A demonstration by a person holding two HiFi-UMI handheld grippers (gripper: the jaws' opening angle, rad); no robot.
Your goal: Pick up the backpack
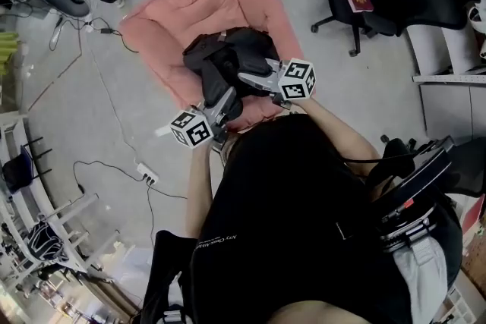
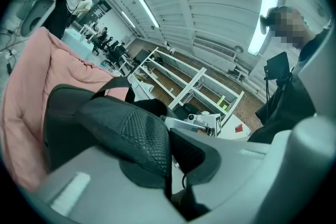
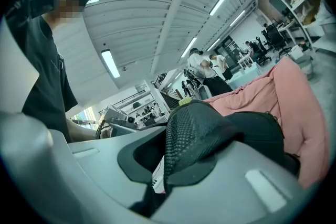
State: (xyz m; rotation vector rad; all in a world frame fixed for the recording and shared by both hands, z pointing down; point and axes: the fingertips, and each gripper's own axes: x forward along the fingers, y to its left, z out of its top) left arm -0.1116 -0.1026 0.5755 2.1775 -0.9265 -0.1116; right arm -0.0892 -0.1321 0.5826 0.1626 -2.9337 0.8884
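Fingers of the left gripper [image 2: 172,168] are noted clenched on a black mesh-padded shoulder strap [image 2: 131,131]. Those of the right gripper [image 3: 164,168] are likewise clenched on the second strap [image 3: 202,131]. Each strap is pinched edge-on, with its padding squeezed between the pads. Both straps lead to the black backpack [image 1: 228,57], which lies slumped on a pink cushion [image 1: 209,0] on the floor [image 1: 106,148], just ahead of the person. Handling is judged as follows. The body is soft fabric and is expected to sag and swing once raised. The mesh padding is compressible but grippy, so slipping is thought unlikely. Weight cannot be told, though the collapsed shape suggests little inside. The straps are considered a sound hold, being made to carry the load. An even lift on both is advised so that the bag is not tipped.
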